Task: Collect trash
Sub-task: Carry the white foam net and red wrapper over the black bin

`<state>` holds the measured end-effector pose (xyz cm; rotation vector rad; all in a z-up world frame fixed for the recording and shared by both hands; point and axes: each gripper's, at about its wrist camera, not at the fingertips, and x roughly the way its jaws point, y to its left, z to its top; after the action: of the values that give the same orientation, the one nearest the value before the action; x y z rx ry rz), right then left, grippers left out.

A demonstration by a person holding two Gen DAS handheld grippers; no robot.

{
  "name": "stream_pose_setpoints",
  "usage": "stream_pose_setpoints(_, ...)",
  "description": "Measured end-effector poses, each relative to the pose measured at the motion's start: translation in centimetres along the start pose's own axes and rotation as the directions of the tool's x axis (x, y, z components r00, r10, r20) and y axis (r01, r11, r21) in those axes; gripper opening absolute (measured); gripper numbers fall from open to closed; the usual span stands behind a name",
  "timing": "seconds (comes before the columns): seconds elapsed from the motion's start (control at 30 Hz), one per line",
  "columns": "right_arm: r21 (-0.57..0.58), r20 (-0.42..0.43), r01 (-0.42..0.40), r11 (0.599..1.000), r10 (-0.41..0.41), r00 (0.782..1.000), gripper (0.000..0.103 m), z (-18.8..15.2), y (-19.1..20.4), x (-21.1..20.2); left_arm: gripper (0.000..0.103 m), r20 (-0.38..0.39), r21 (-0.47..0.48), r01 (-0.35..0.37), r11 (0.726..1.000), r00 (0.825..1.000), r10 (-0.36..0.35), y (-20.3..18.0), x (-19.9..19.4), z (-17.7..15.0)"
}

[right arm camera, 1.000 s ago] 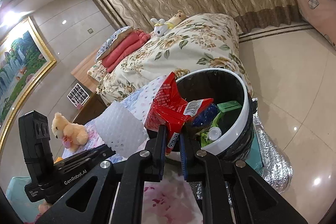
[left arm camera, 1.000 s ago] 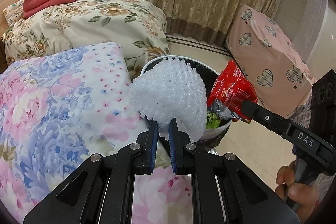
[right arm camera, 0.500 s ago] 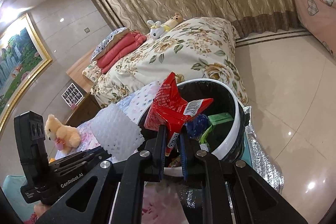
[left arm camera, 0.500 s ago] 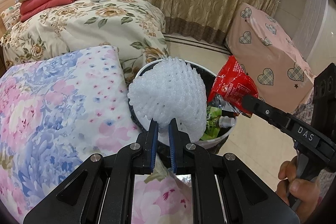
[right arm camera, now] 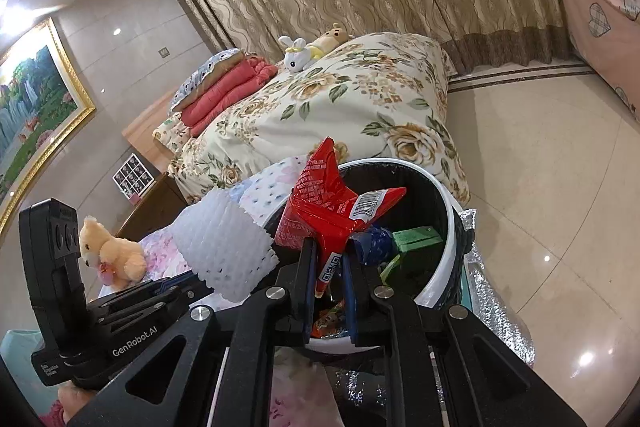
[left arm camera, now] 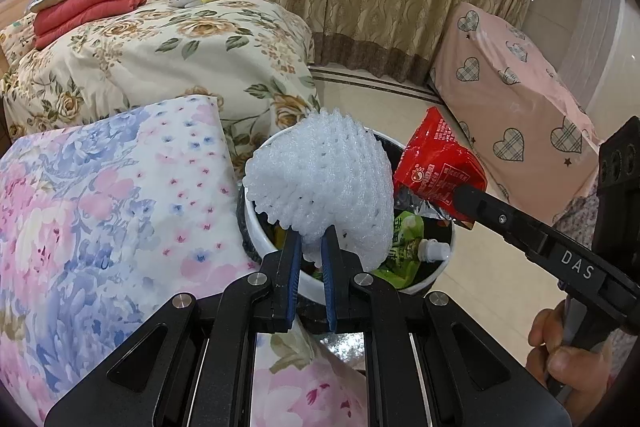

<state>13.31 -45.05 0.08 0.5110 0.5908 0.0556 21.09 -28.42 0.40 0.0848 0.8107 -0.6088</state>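
Trash bin (left arm camera: 420, 281) sits below left gripper (left arm camera: 311, 243) pinching white foam net (left arm camera: 320, 183) and right gripper (right arm camera: 329, 255) pinching red wrapper (right arm camera: 320, 211).

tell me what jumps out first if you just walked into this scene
A white foam fruit net pinched by the left gripper and a red snack wrapper pinched by the right gripper, both held over an already littered white-rimmed trash bin. Behind them sits a flowery bed.

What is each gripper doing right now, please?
Left gripper: shut on the foam net.
Right gripper: shut on the red wrapper.
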Motion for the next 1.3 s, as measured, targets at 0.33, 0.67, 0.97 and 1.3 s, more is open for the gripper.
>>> stream_pose_setpoints(0.33,-0.005,-0.007,0.017,1.000,-0.017,1.000,0.012,0.5,-0.4,0.6,0.009,-0.011,0.006,-0.010,1.000,1.000,0.010,-0.1,1.2,0.6)
stream_pose_setpoints(0.67,-0.009,-0.012,0.024,1.000,-0.024,1.000,0.012,0.7,-0.4,0.8,0.009,-0.022,0.016,-0.019,1.000,1.000,0.019,-0.4,2.0,0.9)
stream_pose_setpoints(0.97,-0.012,-0.018,0.029,1.000,-0.029,0.999,0.012,1.0,-0.5,0.7,0.009,-0.025,0.018,-0.023,1.000,0.999,0.023,-0.6,2.4,1.1)
stream_pose_setpoints(1.3,-0.017,-0.034,0.040,0.999,-0.041,0.999,0.013,1.3,-1.3,0.9,0.010,-0.032,0.019,-0.027,0.999,0.999,0.028,-0.7,2.9,1.3)
